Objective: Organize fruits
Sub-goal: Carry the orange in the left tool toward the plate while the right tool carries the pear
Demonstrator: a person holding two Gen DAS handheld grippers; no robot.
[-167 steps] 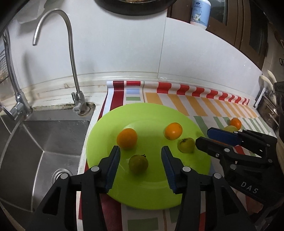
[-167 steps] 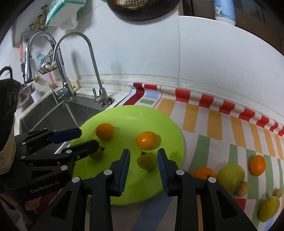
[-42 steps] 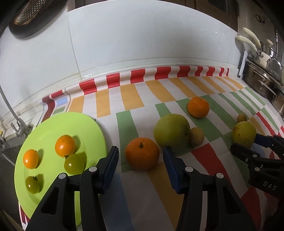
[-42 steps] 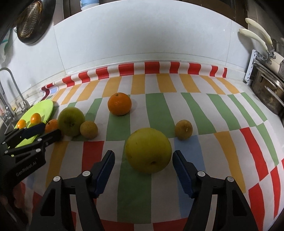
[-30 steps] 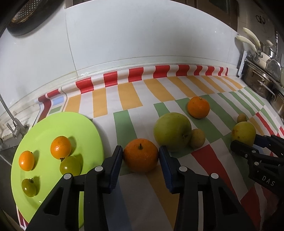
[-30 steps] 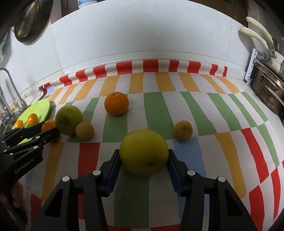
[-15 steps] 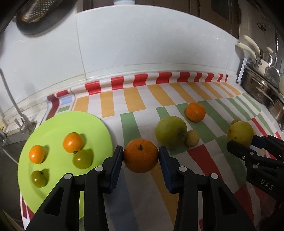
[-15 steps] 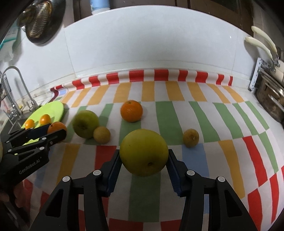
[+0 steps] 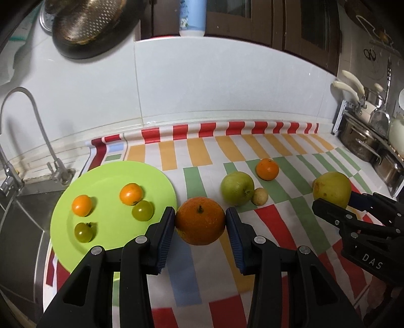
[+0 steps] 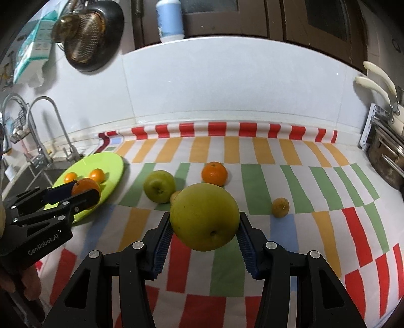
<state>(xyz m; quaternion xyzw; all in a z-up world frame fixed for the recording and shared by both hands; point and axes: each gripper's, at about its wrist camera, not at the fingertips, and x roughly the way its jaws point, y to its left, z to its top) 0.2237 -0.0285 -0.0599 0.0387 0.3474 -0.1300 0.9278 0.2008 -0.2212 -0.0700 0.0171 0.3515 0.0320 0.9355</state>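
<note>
My left gripper [image 9: 200, 224] is shut on a large orange [image 9: 200, 221] and holds it above the striped mat, just right of the green plate [image 9: 108, 176]. The plate carries two small orange fruits and two small green ones. My right gripper [image 10: 204, 227] is shut on a big yellow-green fruit [image 10: 204, 220], also lifted off the mat; in the left wrist view that fruit [image 9: 331, 188] shows at the right. On the mat lie a green apple [image 9: 237, 188], a small brown fruit [image 9: 260, 196], another orange [image 9: 267, 169] and a small yellowish fruit [image 10: 280, 207].
A steel sink [image 9: 17, 222] with a curved tap [image 9: 38, 131] lies left of the plate. Pots [image 9: 366, 143] stand at the far right. A white tiled wall [image 9: 202, 83] backs the counter, with a colander [image 9: 85, 22] hanging on it.
Both grippers closed on their fruits about a second ago and have since risen, lifting the orange and the yellow-green fruit off the mat; more of the wall and sink has come into view.
</note>
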